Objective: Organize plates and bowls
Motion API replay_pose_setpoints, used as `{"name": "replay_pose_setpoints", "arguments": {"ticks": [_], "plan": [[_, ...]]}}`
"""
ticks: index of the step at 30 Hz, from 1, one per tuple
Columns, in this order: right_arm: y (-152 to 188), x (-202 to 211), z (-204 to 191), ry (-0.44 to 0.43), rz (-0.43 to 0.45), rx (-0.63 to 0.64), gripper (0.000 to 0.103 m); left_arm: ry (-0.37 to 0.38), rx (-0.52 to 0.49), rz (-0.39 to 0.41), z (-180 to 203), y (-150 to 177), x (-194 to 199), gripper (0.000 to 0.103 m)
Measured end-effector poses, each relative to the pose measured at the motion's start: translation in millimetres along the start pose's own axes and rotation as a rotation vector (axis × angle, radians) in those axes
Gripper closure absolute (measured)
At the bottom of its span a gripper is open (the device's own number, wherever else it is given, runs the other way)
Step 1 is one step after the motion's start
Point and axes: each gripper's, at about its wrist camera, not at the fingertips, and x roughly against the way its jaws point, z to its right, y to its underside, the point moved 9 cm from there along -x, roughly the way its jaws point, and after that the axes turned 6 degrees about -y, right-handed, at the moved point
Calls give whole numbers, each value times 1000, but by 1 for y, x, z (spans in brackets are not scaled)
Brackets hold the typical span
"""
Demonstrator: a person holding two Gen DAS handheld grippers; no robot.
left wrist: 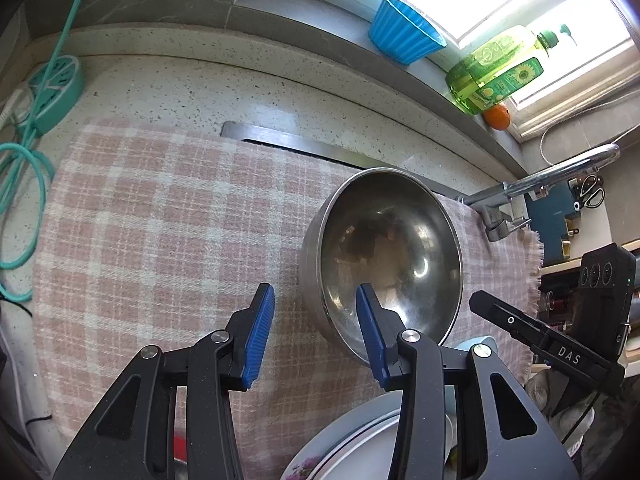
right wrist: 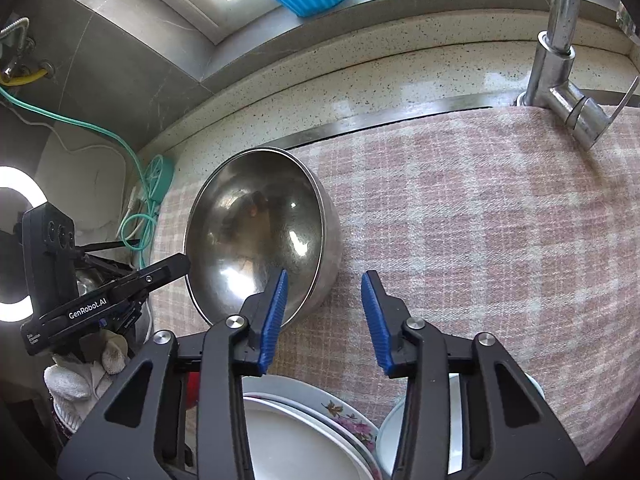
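A steel bowl (left wrist: 384, 248) (right wrist: 256, 232) rests on the pink checked cloth (left wrist: 160, 220) (right wrist: 480, 220). My left gripper (left wrist: 314, 292) is open. Its right finger shows in front of the bowl's near rim and its left finger over the cloth. My right gripper (right wrist: 327, 276) is open too, with its left finger over the bowl's right edge and its right finger above the cloth. Neither pair of pads presses on the bowl. Stacked white plates, one with a flowered rim (left wrist: 308, 464) (right wrist: 352, 424), lie below both grippers. From the right wrist, the left gripper (right wrist: 176, 264) sits by the bowl's left rim.
On the window sill stand a blue ribbed cup (left wrist: 404, 36), a green bottle (left wrist: 492, 72) and an orange (left wrist: 497, 116). A chrome tap (right wrist: 560, 60) rises at the cloth's far right. A teal power strip (left wrist: 56, 92) and its cable lie left. A gloved hand (right wrist: 80, 380) holds the left gripper.
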Motion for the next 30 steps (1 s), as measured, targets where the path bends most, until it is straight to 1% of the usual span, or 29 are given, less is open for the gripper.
{"name": "replay_pose_setpoints", "arguments": {"ticks": [2, 3, 5, 7, 8, 9, 10, 12, 16, 22, 30], "plan": [[2, -4, 0, 9, -13, -1, 67, 6, -2, -7, 1, 1, -3, 62], [2, -6, 0, 7, -17, -1, 68, 6, -9, -10, 2, 1, -4, 65], [2, -9, -1, 5, -25, 2, 73, 3, -19, -11, 4, 2, -6, 65], [2, -11, -2, 9, -27, 7, 75, 4, -31, -11, 7, 2, -6, 71], [2, -12, -3, 16, -26, 9, 76, -1, -35, -10, 7, 2, -7, 79], [1, -14, -3, 20, -27, 13, 79, -5, -39, -7, 8, 1, -7, 83], [2, -15, -4, 20, -30, 18, 84, -9, -43, -5, 8, 1, -7, 84], [3, -18, -6, 21, -39, 26, 89, -10, -49, -8, 10, 1, -9, 84], [2, -23, -12, 55, -36, 54, 89, -20, -60, -8, 10, 2, -9, 84], [5, -18, -21, 30, -38, 53, 89, -14, -45, -4, 6, 7, -1, 84], [21, -22, -54, -3, -58, 116, 88, -28, -28, 23, -14, 22, 23, 84]]}}
